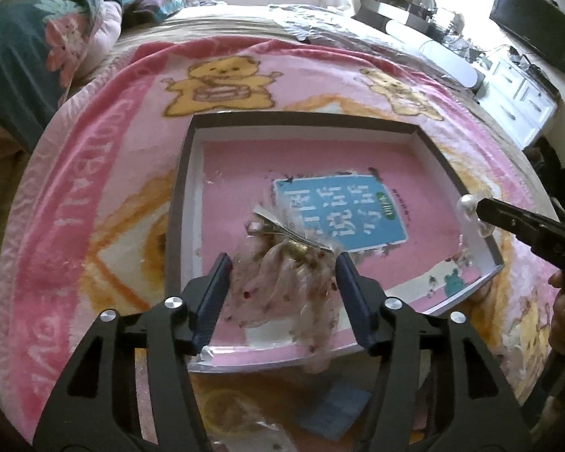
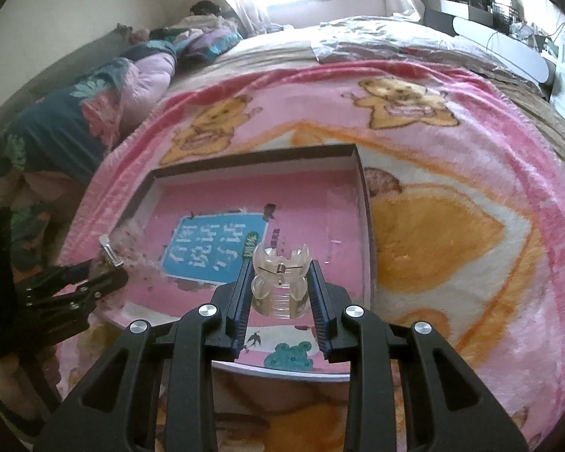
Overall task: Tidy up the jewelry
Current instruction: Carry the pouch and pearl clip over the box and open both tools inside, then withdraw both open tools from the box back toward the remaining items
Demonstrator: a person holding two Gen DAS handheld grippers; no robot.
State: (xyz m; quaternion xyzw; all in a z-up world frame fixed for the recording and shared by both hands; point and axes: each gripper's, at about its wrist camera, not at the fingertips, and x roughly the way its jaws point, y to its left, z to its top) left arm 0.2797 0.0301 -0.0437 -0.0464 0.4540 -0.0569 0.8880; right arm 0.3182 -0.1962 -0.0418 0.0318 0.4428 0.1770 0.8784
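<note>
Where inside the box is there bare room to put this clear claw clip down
The shallow dark-rimmed box has bare pink floor along its far wall and right side, past the blue printed label. The near-left corner is crowded by the feathery hair clip between the left gripper's open jaws.

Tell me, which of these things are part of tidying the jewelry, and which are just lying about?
Part of the job:
- shallow box
- feathery hair clip, between the open left tool
- clear claw clip, gripped in the right tool

Just lying about:
- pink bear blanket
- floral bedding
- white drawers
- small blue-grey piece
</note>
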